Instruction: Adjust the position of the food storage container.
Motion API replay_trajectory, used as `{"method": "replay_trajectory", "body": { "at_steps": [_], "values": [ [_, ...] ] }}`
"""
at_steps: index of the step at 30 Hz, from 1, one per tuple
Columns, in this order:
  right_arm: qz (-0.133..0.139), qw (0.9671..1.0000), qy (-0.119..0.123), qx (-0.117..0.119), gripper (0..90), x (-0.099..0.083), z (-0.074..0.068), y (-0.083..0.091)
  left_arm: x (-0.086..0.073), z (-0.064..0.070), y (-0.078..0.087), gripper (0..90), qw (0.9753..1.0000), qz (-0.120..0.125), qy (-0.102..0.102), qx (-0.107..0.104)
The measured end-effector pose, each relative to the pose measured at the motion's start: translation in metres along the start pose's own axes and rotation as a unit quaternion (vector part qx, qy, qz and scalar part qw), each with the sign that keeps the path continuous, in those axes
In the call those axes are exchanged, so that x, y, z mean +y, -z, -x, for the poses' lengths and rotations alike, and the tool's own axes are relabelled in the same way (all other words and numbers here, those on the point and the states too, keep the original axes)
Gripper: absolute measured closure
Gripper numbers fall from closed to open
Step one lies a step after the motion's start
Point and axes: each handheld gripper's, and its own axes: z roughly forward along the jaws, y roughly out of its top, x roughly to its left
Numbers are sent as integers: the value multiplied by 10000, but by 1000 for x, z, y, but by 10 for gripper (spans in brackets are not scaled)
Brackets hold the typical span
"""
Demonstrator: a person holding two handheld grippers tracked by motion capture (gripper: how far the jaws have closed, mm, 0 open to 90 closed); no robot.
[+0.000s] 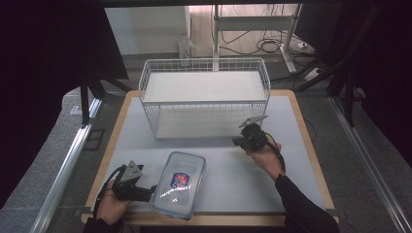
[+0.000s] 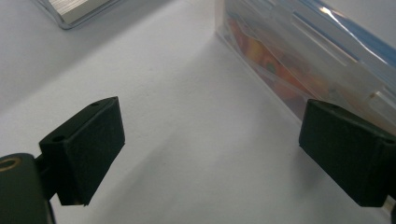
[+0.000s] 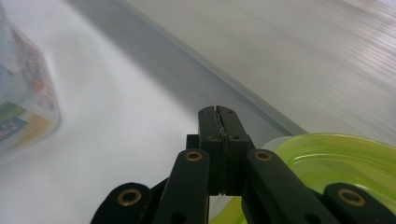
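Reaching at the desk's front edge, the left gripper (image 1: 145, 190), jaws spread wide, straddles only one wall of the clear lidded food container (image 1: 180, 183); closing there could skid it off. Farther back, the right gripper (image 1: 239, 141), jaws pressed together, nears the wire basket (image 1: 204, 99).

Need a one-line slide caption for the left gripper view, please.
Open left gripper over the white table mat, one of its black fingers beside the clear rectangular plastic lidded container.
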Motion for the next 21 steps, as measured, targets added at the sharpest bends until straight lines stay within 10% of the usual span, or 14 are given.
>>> {"method": "replay_trajectory", "body": {
  "at_steps": [21],
  "values": [
    [320,9981,-368,-374,898,-32,26,42,0,-1,4,98,9993,-20,252,-269]
  ]
}}
